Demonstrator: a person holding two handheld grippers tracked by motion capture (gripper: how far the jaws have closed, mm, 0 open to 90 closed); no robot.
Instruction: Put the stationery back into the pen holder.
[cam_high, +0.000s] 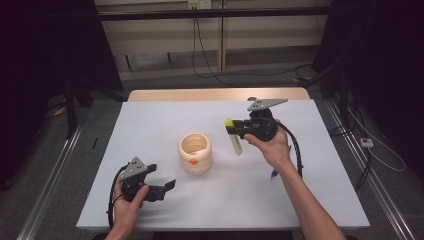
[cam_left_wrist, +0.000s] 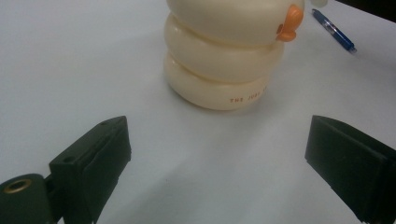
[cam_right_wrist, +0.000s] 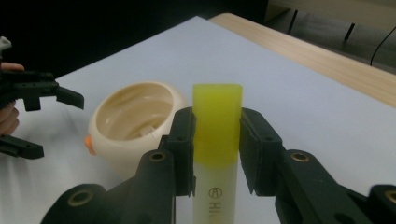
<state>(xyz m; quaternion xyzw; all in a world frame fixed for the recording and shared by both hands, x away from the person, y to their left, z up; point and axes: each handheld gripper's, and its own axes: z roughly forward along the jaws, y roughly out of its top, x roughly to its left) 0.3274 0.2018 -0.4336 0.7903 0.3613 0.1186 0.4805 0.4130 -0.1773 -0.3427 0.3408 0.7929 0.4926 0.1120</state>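
Your left hand (cam_high: 131, 196) sits low near the table's front-left edge, wrapped around the body of the left gripper (cam_high: 162, 180); its jaws stand wide apart with nothing between them and point toward the table's middle. Your right forearm reaches in diagonally from the bottom, and your right hand (cam_high: 270, 145) holds the right gripper (cam_high: 231, 129) raised above the table on the right side, jaws aimed to the left. Those jaws are pinched in from both sides, pads pressing on what they carry
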